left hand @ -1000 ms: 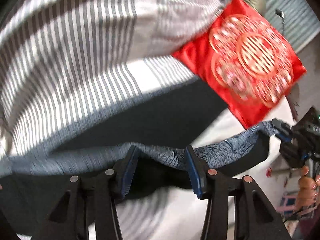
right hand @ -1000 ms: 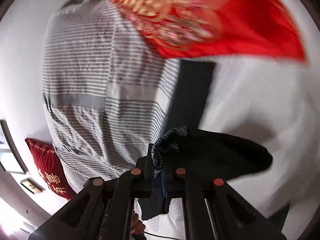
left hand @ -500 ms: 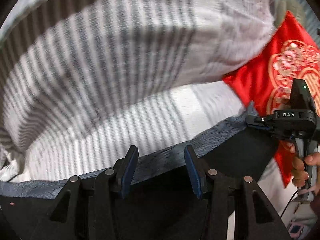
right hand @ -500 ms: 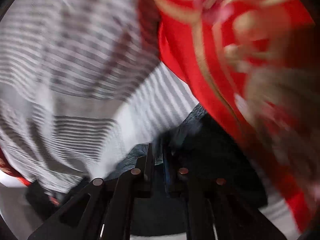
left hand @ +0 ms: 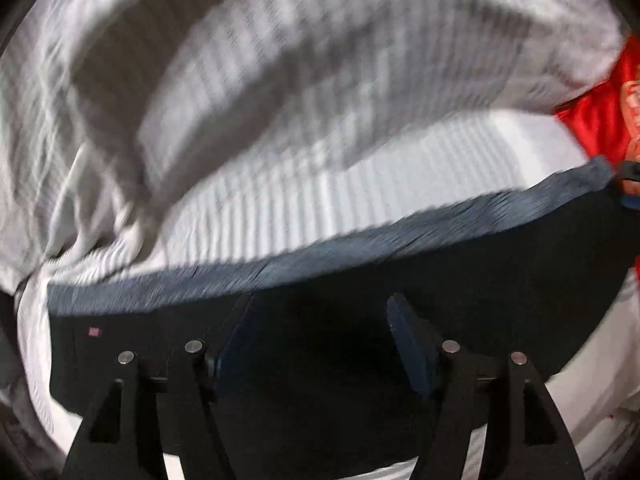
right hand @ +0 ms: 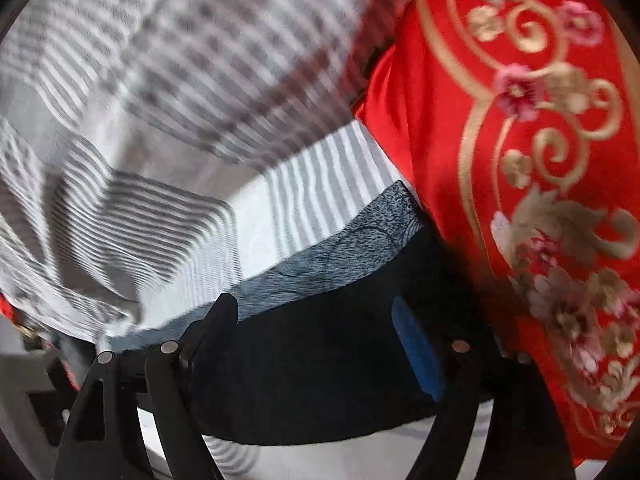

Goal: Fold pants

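Observation:
The black pants [left hand: 360, 300] with a grey-blue waistband [left hand: 320, 256] lie spread flat on the striped bedding. My left gripper [left hand: 320, 324] is open, its blue pads over the black cloth just below the waistband, holding nothing. My right gripper [right hand: 316, 332] is open too, over the black cloth [right hand: 320, 360] near the waistband's end [right hand: 360, 232]. A small red tag [left hand: 94, 331] shows on the pants at the left. The right gripper's tip [left hand: 630, 176] peeks in at the left wrist view's right edge.
A grey-and-white striped quilt [left hand: 300, 100] is bunched up behind the pants. A red embroidered pillow [right hand: 520, 160] lies right against the waistband's right end; it also shows in the left wrist view [left hand: 600, 120]. White sheet [left hand: 592, 360] lies to the right.
Both grippers came down to the bed with the waistband. The right gripper opened and let go of it. The pants now lie flat.

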`<state>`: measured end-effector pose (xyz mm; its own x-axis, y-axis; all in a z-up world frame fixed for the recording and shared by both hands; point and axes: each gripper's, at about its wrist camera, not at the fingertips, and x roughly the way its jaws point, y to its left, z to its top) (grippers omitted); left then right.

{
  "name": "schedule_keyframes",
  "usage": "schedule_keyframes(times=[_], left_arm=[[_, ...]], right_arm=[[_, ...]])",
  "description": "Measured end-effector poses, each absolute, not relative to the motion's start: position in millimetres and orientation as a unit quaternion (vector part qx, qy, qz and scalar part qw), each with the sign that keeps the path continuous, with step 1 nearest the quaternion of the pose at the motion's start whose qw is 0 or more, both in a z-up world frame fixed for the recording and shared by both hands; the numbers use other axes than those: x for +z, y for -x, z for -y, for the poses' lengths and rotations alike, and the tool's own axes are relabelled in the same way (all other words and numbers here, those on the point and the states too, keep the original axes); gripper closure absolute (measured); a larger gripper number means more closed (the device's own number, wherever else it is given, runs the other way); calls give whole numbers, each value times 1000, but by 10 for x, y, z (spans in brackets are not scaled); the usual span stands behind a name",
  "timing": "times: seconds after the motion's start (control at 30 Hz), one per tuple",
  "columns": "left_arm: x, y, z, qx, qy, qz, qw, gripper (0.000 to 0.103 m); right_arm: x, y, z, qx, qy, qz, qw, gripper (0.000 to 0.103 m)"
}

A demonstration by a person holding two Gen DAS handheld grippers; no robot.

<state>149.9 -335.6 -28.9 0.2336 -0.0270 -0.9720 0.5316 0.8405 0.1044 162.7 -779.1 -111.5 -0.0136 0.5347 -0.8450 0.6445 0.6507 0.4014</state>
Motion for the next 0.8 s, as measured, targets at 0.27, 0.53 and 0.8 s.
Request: schedule_keyframes(times=[0.27, 0.53, 0.8], left_arm=[[-625, -1290, 2991, -147, -220, -606, 751, 34], [-192, -1273, 2554, -131, -183, -600, 768, 34], [-269, -1518, 1713, -92, -184, -598, 775, 34]], right_arm=[[-1215, -1337, 7940, -54, -398, -724, 561, 50], [-656, -1455, 7368, -19, -384, -725, 572, 20], [-301, -1198, 5581, 169, -435, -709, 530, 20]])
